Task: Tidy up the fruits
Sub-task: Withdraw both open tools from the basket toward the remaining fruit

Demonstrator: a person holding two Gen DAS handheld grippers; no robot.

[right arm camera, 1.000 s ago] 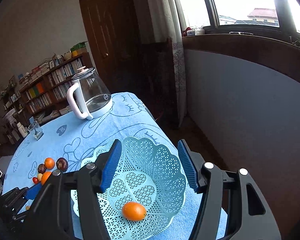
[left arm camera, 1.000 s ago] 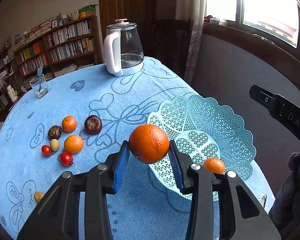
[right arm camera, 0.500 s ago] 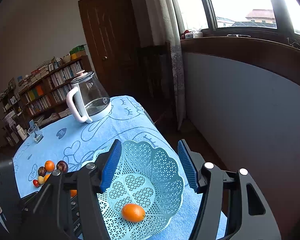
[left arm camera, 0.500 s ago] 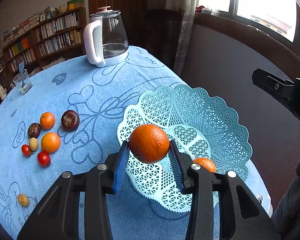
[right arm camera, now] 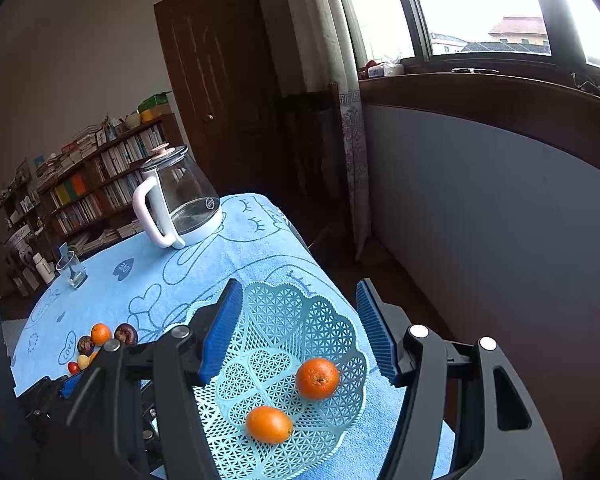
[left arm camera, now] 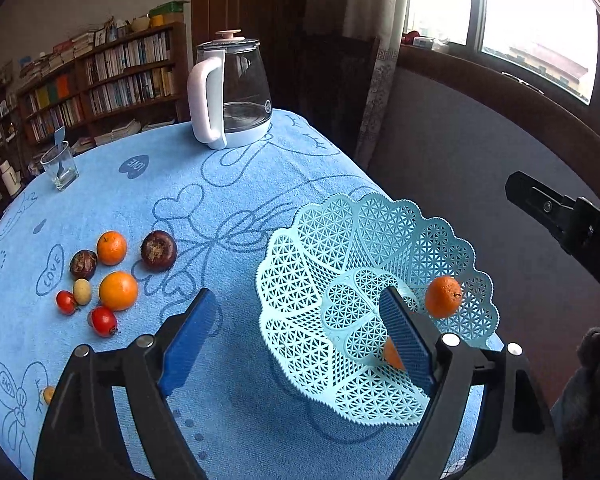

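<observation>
left gripper opening, nothing between jaws | right gripper opening, empty | orange lay in basket | judged firm, rollable; grip across middle

place: home living room | signs: bookshelves, kettle, curtained window

Glass kettle and tumbler on blue cloth; bookshelves behind, perhaps a chair.

Window glare, dim room, fisheye edges
</observation>
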